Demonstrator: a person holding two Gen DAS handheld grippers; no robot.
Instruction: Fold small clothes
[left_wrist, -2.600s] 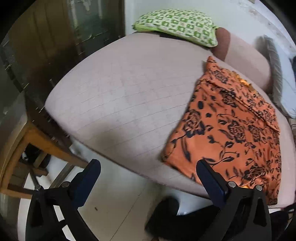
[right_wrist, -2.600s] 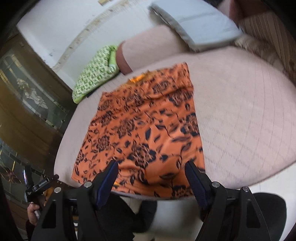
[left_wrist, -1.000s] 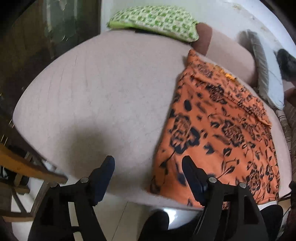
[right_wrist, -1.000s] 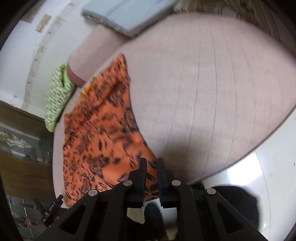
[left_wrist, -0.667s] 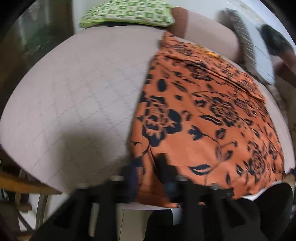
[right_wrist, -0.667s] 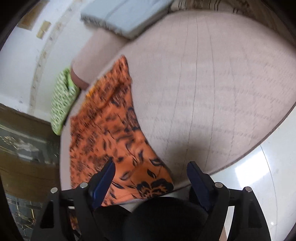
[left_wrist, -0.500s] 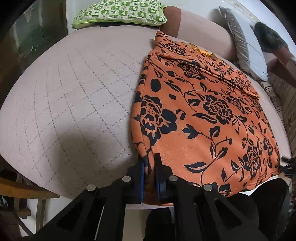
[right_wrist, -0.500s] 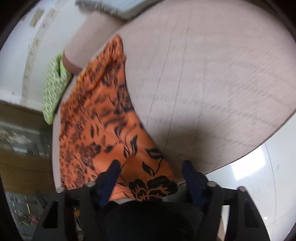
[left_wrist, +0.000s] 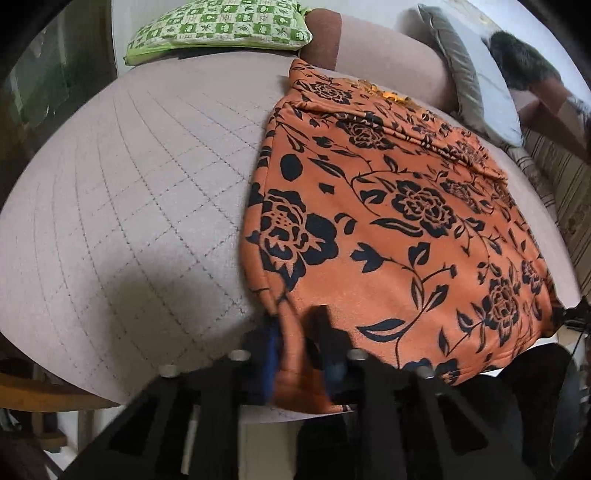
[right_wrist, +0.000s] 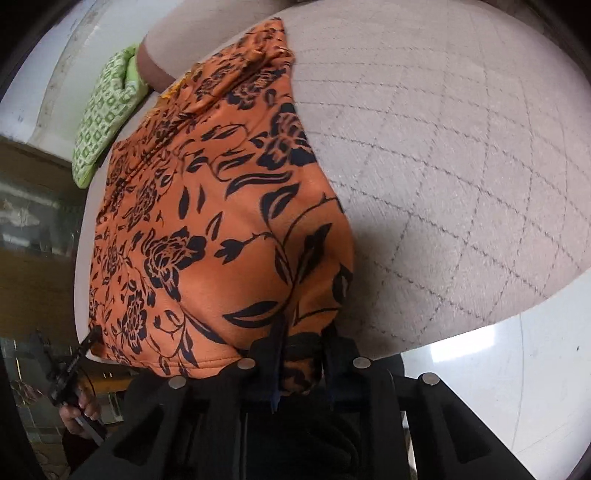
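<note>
An orange garment with black flowers (left_wrist: 399, 221) lies spread flat on a pink quilted cushion (left_wrist: 140, 206), its near hem hanging over the front edge. My left gripper (left_wrist: 295, 332) is shut on the garment's near left corner. The same garment shows in the right wrist view (right_wrist: 221, 229), where my right gripper (right_wrist: 301, 350) is shut on its near right corner. The cloth bunches between each pair of fingers.
A green checked pillow (left_wrist: 218, 29) lies at the cushion's far left, a grey pillow (left_wrist: 476, 77) at the far right. A person's dark hair (left_wrist: 524, 66) shows at far right. Pale floor (right_wrist: 498, 387) lies below the front edge; dark wooden furniture stands left.
Both grippers moved in from open positions over the front edge and closed on the garment's near corners; the right one closed last, within the last half second.
</note>
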